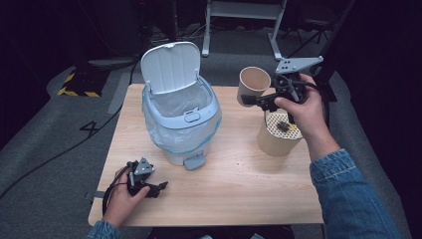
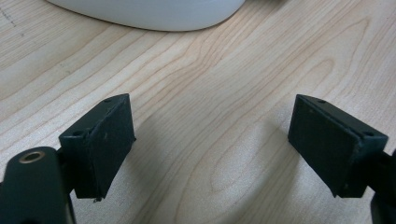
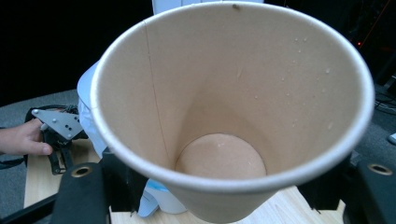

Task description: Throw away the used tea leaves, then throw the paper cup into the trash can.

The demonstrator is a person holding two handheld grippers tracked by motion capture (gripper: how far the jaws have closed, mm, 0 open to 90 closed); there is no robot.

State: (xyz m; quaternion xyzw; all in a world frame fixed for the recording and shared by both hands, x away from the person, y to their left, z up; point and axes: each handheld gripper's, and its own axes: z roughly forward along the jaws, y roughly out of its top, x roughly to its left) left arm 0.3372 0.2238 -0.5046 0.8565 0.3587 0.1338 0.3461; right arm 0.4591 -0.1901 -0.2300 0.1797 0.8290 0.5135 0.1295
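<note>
Right tongs (image 1: 262, 101) clamp paper cup (image 1: 253, 83) aloft; left tongs (image 1: 158, 189) gape wide, empty, on table (image 1: 239, 179).

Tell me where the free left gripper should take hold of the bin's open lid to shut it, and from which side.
Grip the lid at its free top edge, coming down from above. It stands upright, hinged at the bin's far rim, so that edge is bare and gives most leverage. The left gripper rests open on the table.
</note>
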